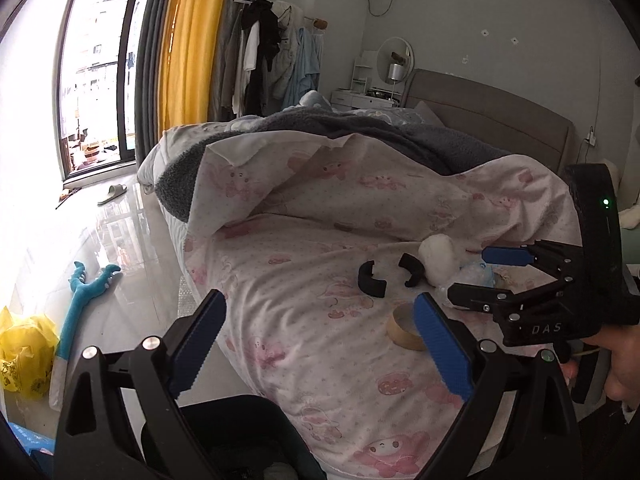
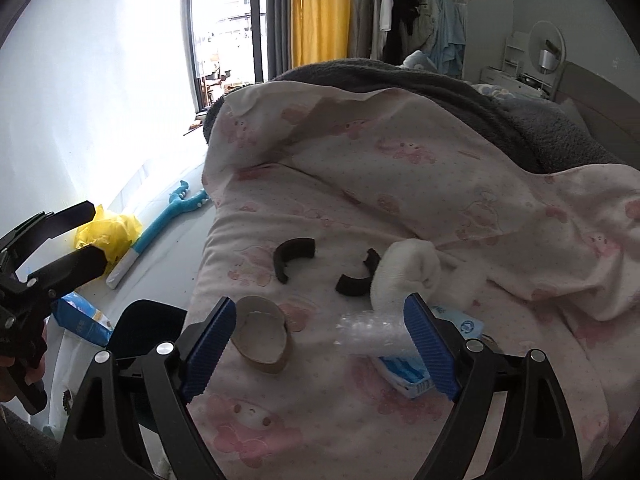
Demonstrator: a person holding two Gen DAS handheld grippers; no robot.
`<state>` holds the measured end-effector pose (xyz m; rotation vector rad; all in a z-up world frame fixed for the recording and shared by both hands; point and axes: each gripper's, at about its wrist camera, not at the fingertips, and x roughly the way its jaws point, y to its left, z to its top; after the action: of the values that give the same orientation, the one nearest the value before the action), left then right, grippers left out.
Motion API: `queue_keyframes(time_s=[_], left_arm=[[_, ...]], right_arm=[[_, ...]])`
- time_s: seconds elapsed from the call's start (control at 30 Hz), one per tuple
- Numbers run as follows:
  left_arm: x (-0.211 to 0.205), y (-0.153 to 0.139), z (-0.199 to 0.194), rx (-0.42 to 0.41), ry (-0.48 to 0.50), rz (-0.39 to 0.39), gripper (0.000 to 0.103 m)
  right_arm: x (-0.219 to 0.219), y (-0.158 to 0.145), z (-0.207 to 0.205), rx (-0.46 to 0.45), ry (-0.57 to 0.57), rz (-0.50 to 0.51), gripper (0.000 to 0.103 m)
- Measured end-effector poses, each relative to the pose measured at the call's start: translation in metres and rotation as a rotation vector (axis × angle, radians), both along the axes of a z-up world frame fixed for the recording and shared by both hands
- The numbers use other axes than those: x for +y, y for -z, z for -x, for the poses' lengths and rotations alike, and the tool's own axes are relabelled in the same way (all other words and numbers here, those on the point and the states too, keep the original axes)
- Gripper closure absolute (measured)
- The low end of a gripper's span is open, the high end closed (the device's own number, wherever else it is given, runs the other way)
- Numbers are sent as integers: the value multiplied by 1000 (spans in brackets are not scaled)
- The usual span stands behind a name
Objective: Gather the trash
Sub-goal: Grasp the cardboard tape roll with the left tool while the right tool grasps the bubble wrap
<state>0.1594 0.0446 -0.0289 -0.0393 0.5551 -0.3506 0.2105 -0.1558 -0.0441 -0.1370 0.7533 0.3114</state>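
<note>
Left gripper [image 1: 320,344]: jaws spread, empty | right gripper [image 2: 320,344]: jaws spread over bubble wrap [image 2: 370,330] | tape core [image 2: 262,336] on quilt [image 2: 400,184]

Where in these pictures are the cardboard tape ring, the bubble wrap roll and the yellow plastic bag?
cardboard tape ring [image 2: 262,334]: right wrist view, on its inner wall.
bubble wrap roll [image 2: 370,332]: right wrist view, mid-length of roll.
yellow plastic bag [image 1: 24,354]: left wrist view, crumpled middle.

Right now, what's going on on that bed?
A person holds a gripper in each hand over a pink bedspread strewn with trash: a cardboard tape ring, two black curved pieces, a white wad, bubble wrap. The right gripper hangs over the ring and wrap, jaws open and empty. The left gripper is open too. Nothing is grasped yet.
</note>
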Motion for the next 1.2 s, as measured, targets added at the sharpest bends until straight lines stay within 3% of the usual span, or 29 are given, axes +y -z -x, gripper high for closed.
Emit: queue_keyframes(time_s=[0.53, 0.7, 0.8, 0.87, 1.2], left_arm=[[-47, 28, -19, 80, 168, -27, 7], [-60, 41, -27, 117, 207, -41, 7], [-67, 46, -31, 133, 236, -42, 7], [-71, 50, -33, 142, 254, -40, 7], [-92, 63, -39, 155, 291, -56, 9]], right_arm=[[-19, 31, -24, 66, 41, 109, 16], [-26, 40, -30, 102, 25, 95, 16], [-31, 42, -32, 113, 14, 86, 30], [-34, 42, -33, 118, 9, 75, 32], [-48, 25, -31, 90, -12, 15, 33]])
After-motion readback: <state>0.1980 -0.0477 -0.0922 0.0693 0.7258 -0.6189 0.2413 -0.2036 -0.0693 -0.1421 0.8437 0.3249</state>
